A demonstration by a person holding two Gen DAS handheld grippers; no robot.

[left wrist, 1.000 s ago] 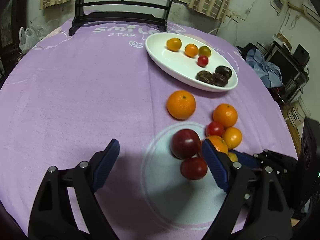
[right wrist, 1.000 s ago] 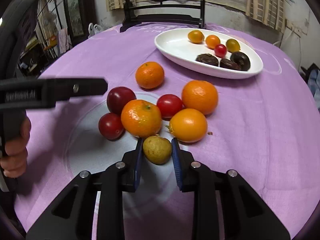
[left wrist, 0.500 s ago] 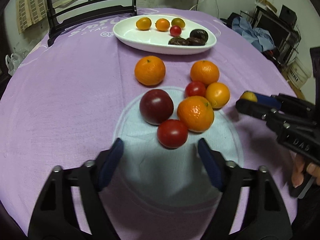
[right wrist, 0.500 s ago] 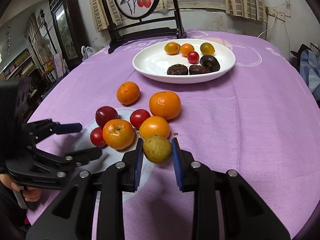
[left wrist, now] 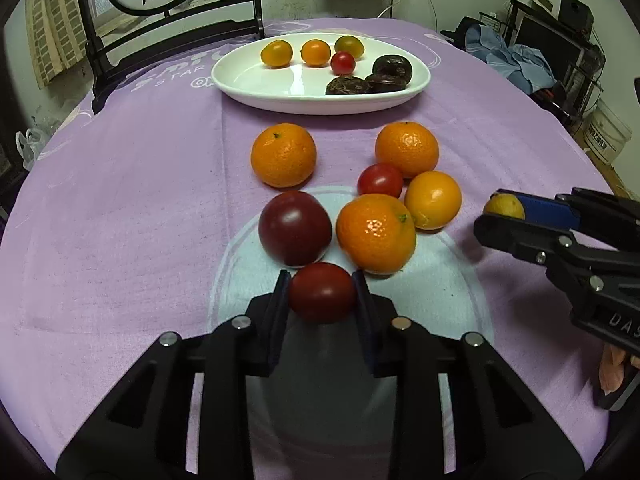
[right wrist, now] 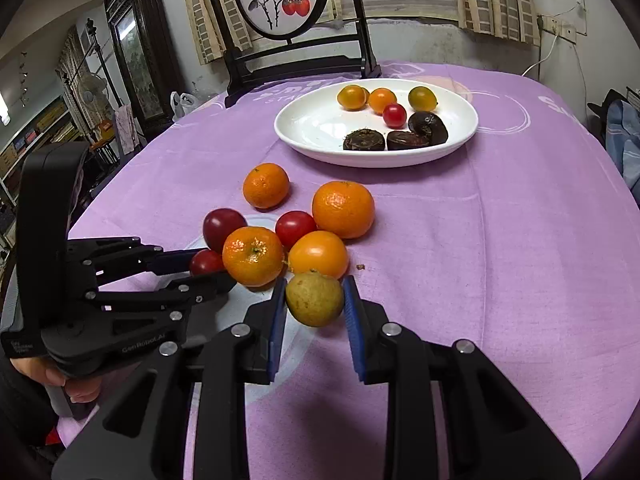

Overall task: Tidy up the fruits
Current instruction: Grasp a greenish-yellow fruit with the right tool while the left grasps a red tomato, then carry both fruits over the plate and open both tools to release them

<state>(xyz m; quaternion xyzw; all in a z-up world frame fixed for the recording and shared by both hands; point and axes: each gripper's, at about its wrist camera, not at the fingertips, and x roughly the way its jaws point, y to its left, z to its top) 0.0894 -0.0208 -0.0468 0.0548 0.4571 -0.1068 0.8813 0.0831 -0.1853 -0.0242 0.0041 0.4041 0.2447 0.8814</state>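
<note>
My left gripper (left wrist: 322,294) is shut on a small dark red tomato (left wrist: 322,298) at the near edge of the fruit pile; it also shows in the right wrist view (right wrist: 206,262). My right gripper (right wrist: 314,300) is shut on a small yellow-green fruit (right wrist: 314,299) and holds it above the cloth; that fruit shows in the left wrist view (left wrist: 504,206). On the cloth lie a dark plum (left wrist: 295,228), three oranges (left wrist: 376,233) (left wrist: 284,155) (left wrist: 407,149), a yellow-orange fruit (left wrist: 433,199) and a red tomato (left wrist: 380,180).
A white oval plate (left wrist: 256,80) at the far side holds several small tomatoes and three dark fruits (left wrist: 392,67). A dark chair (right wrist: 296,60) stands behind the table. The purple cloth (right wrist: 500,240) extends to the right of the pile.
My left gripper has moved forward and closed on the small dark red tomato. My right gripper, still holding the yellow-green fruit, has risen and drawn back a little.
</note>
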